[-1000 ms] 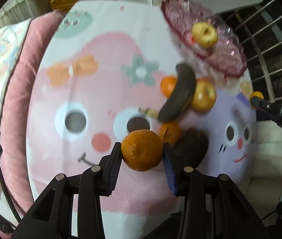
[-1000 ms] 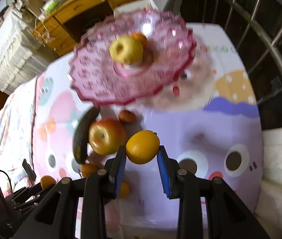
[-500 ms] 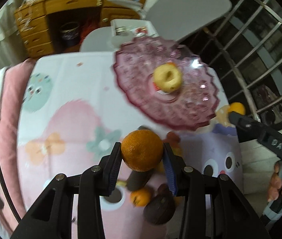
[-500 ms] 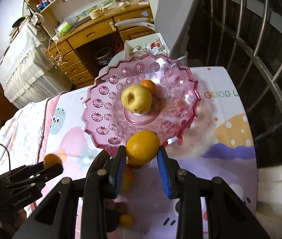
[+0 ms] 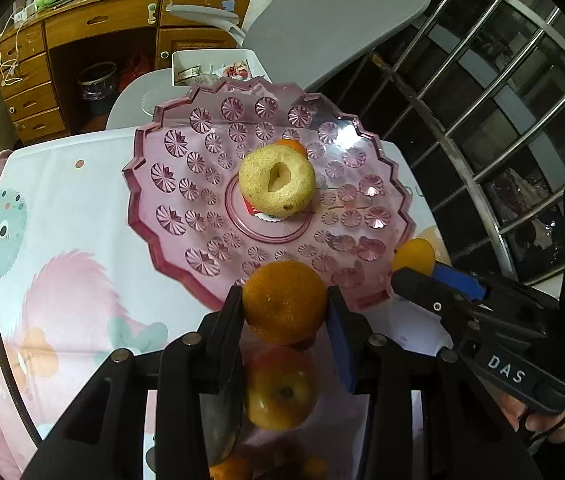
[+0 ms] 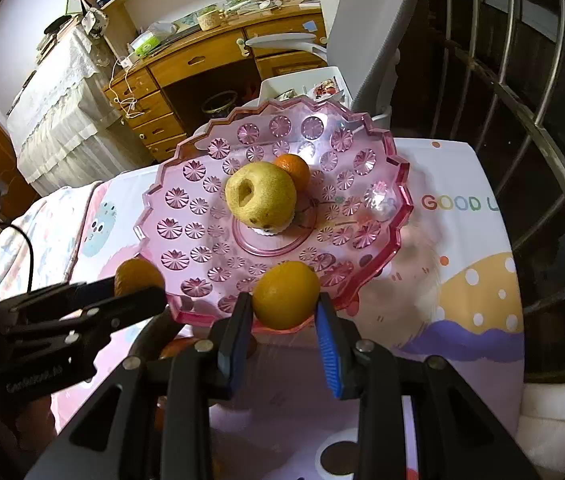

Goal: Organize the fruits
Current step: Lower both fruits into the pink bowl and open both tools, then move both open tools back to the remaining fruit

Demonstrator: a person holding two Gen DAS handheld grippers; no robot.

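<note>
We grip orange (image 5: 284, 302) in left gripper (image 5: 284, 312), yellower orange (image 6: 285, 295) in right gripper (image 6: 282, 312), both at plate's (image 6: 186, 184) 6 o'clock rim.

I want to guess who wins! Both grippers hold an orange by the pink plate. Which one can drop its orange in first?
Probably the right gripper. Its orange already sits over the plate's near rim. The left gripper's orange hangs just off the plate's edge, above an apple on the cloth. It's close, though.
</note>
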